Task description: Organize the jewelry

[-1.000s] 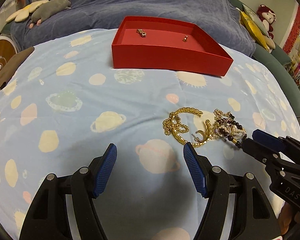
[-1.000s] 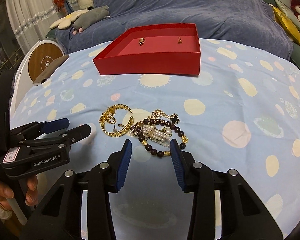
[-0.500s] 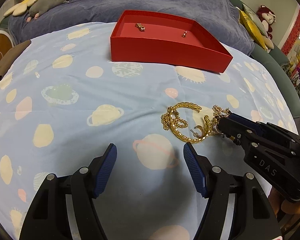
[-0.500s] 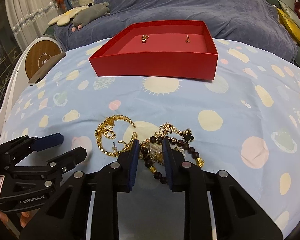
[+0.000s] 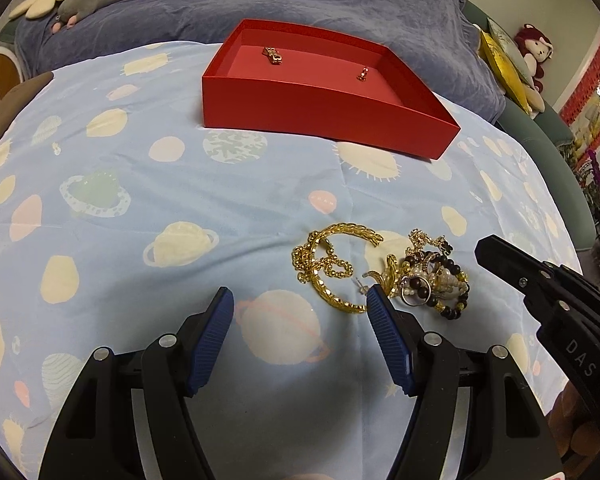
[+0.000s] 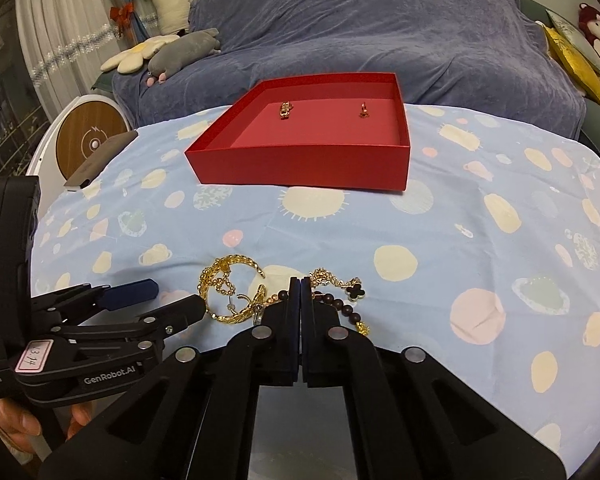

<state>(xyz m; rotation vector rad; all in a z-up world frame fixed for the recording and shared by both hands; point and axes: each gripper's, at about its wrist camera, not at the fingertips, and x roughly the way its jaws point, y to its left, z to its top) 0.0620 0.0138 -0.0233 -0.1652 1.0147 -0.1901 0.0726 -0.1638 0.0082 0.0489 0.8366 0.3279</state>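
Right claw (image 6: 301, 286) amid tangled jewelry (image 6: 236, 296)

Home living room, covered sofa (image 6: 380, 32), plush toys (image 6: 180, 50)

My bench (image 6: 480, 184) wears a pale blue cloth printed with planets and suns. Toward its far edge sits an open red box (image 6: 300, 168). Near my edge lies a tangled jewelry pile (image 5: 384, 276): gold chain, gold hoops, dark beaded bracelet. A dark flat object (image 6: 100, 158) rests at the far left corner.
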